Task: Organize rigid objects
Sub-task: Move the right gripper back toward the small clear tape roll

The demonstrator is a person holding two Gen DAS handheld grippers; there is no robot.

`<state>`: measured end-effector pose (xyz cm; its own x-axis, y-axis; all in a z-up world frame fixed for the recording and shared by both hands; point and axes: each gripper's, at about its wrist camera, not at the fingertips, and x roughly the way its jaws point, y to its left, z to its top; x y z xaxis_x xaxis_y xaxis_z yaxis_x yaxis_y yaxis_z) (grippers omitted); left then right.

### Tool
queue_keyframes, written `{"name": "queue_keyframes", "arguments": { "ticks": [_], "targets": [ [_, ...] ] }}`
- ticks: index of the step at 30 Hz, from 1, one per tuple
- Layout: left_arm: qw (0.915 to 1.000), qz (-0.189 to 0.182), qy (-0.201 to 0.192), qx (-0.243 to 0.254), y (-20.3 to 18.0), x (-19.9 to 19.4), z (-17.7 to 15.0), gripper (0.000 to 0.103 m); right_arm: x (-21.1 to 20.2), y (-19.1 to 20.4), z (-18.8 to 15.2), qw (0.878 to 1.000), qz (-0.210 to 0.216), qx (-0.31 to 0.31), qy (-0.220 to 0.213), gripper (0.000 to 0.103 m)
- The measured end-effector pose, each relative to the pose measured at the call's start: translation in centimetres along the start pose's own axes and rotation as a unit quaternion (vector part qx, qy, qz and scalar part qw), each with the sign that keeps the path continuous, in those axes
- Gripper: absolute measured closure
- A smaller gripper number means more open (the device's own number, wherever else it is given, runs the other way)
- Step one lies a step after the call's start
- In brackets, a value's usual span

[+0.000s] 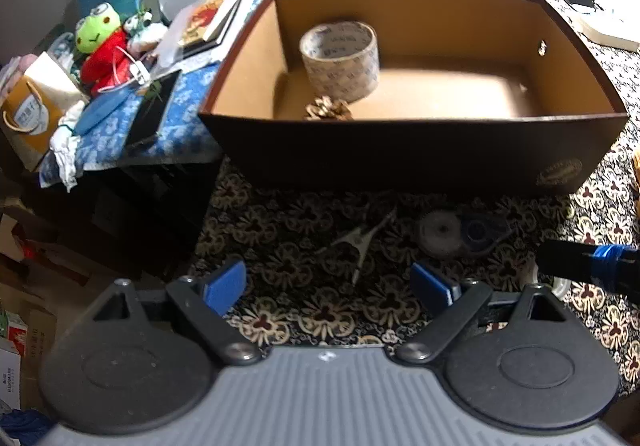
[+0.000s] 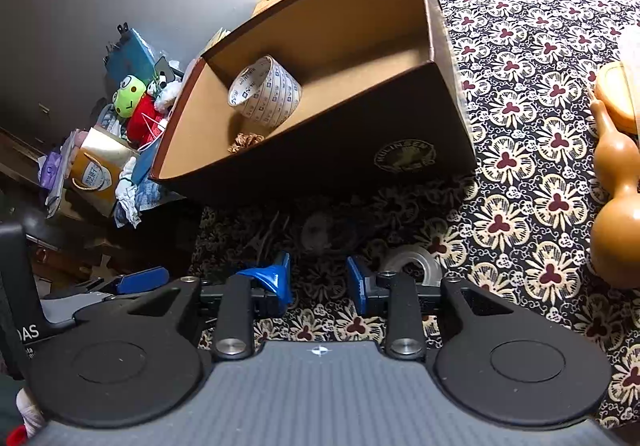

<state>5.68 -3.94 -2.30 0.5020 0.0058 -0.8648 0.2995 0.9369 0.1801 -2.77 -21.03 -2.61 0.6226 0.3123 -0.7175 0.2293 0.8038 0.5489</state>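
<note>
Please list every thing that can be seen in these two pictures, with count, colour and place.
box: 1, dark outside, tan inside, open, on the patterned cloth
tape roll: 1, whitish with print, inside the box, left part
small ornament: 1, golden brown, inside the box, by the front wall
metal clip: 1, silvery, on the cloth before the box
correction tape: 1, clear and blue, on the cloth right of the clip
clear tape roll: 1, transparent, on the cloth near the right tool
gourd: 1, orange-tan, right edge
frog plush: 1, green and red, side table at left
left tool: 1, black, blue pads, open
right tool: 1, black, blue pads, open
</note>
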Motion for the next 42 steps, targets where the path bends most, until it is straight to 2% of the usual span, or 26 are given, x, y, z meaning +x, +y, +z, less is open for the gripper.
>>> {"name": "queue_keyframes", "arguments": {
  "ticks": [9,28,42],
  "targets": [
    [0.9998,-0.006,0.015,0.010,-1.1,0.7,-0.7,0.010,-0.6,-1.1,-0.6,0.999,-0.031,-0.006,-0.015,0.089],
    [0.9983,-0.021,0.039,0.037,-3.4,1.8,-1.6,0.010,-2.1,-4.7,-1.4,0.998,-0.053,0.022,-0.019,0.089],
    [0.9947,-0.061,0.050,0.066,-5.1,1.7,-2.3,0.010,-2.6,-4.8,-1.5,0.998,-0.067,0.008,-0.015,0.091]
  ]
}}
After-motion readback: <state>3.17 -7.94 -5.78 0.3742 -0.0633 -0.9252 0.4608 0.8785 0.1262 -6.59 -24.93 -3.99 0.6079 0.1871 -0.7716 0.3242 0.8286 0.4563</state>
